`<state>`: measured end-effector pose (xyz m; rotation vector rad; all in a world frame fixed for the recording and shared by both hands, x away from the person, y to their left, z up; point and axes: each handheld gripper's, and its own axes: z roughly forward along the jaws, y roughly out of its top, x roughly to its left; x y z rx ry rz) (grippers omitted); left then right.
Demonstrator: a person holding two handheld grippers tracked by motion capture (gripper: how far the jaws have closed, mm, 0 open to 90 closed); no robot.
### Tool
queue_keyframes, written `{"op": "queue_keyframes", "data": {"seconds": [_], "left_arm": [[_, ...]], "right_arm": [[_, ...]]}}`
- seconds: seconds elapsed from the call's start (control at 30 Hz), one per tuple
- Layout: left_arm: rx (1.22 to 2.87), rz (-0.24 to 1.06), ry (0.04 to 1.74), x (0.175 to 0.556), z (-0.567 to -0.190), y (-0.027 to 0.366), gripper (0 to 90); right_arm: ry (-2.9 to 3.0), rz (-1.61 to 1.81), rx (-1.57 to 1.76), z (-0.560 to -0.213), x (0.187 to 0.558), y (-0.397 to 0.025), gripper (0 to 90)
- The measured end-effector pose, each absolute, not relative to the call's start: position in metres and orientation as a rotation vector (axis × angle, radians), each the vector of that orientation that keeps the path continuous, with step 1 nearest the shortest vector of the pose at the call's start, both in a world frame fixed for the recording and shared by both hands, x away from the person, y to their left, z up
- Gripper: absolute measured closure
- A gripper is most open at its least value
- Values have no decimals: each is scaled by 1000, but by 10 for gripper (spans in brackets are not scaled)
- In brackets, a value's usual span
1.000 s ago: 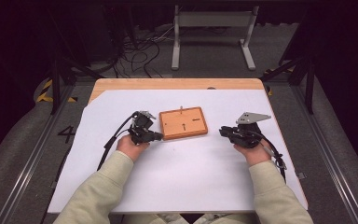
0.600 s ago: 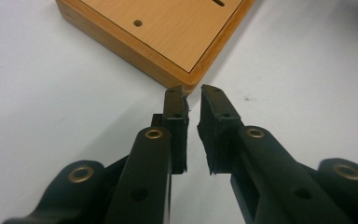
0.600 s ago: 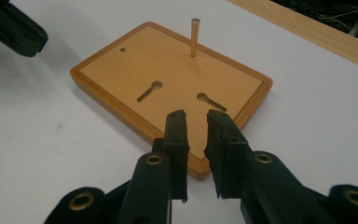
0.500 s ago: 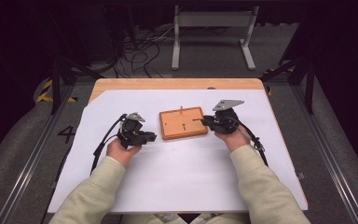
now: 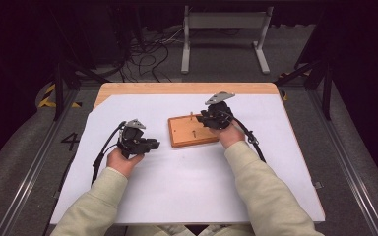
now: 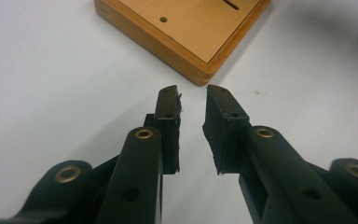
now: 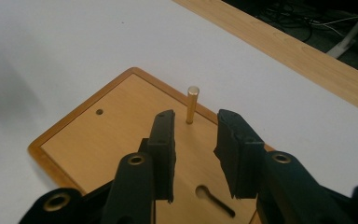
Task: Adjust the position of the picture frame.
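Note:
A flat wooden board point(image 5: 189, 133) lies mid-table, with a thin brass peg point(image 5: 191, 116) standing upright near its far edge. My right gripper point(image 5: 203, 119) hovers over the board's right part, open, with nothing between the jaws. In the right gripper view the peg point(image 7: 191, 105) rises just beyond the right gripper point(image 7: 196, 117), and a keyhole slot point(image 7: 214, 199) and a small hole point(image 7: 99, 112) mark the board point(image 7: 107, 144). My left gripper point(image 5: 151, 144) is left of the board, narrowly open and empty. In its own view the left gripper point(image 6: 192, 93) points at the board's near corner point(image 6: 200, 70).
A white sheet point(image 5: 177, 187) covers the table, leaving a bare wooden strip point(image 5: 187, 88) along the far edge. Beyond the table lie floor cables point(image 5: 142, 54) and a metal stand point(image 5: 224, 29). Rails run along both sides of the table.
My right gripper has moved left and away from the person, from beside the board to over it near the peg. My left gripper drifted slightly left and nearer the person.

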<state>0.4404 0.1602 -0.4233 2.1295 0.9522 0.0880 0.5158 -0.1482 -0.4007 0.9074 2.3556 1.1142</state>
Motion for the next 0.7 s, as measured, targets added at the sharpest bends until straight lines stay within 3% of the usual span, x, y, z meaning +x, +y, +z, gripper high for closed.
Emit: {"op": "queue_keyframes", "data": {"seconds": [0.2,0.57,0.7], "left_arm": [[2125,86,957,440,-424,163,728],[2116,71,966,444,-428,164,720],[2115,66,965,444,-428,164,719]], "right_arm": [[2387,1056,904,-410,532,-126,659],[2366,1044,932,-425,544,-118,821],[2369,1043,931,-425,544,-118,834]]}}
